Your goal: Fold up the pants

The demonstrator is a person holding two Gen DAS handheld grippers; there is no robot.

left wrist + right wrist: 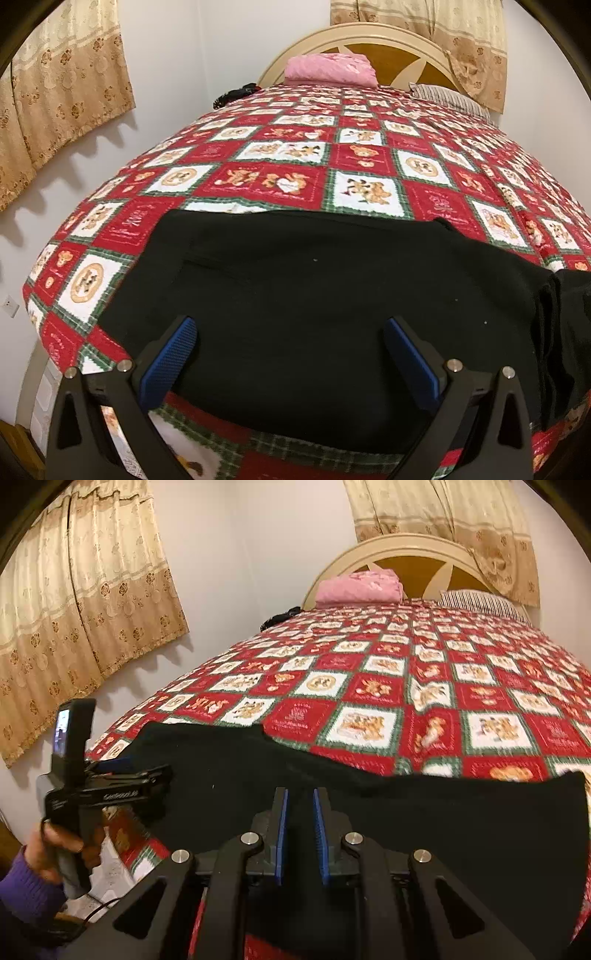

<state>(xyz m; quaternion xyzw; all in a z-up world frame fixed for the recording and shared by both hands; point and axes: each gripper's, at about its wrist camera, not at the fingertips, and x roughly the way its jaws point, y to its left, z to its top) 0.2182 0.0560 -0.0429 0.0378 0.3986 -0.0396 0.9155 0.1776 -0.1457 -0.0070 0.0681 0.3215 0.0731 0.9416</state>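
Where the left wrist camera looks up the bed, a red, white and green bear-print quilt [280,177] covers everything to the cream headboard [369,40]; a folded pink blanket [330,70] sits at the head, a striped pillow [450,98] to its right, something dark and unclear at the quilt's far left edge; beige curtains [62,99] hang on the wall. The black pants [314,295] lie flat across the near end of the quilt, their right part bunched into folds and cut off by the picture's edge; the cloth is so dark that seams barely show. The left gripper [291,328] hangs over the pants with its blue pads spread wide, nothing between them.

From the right wrist camera, the same quilt, blanket and headboard fill the background; at the left, a hand [55,845] in a purple sleeve [26,890] holds the left gripper by its grip, a small lit screen on top. The right gripper [301,801] has its pads drawn narrow, a slim gap between; whether cloth is pinched there I cannot tell, black against black.
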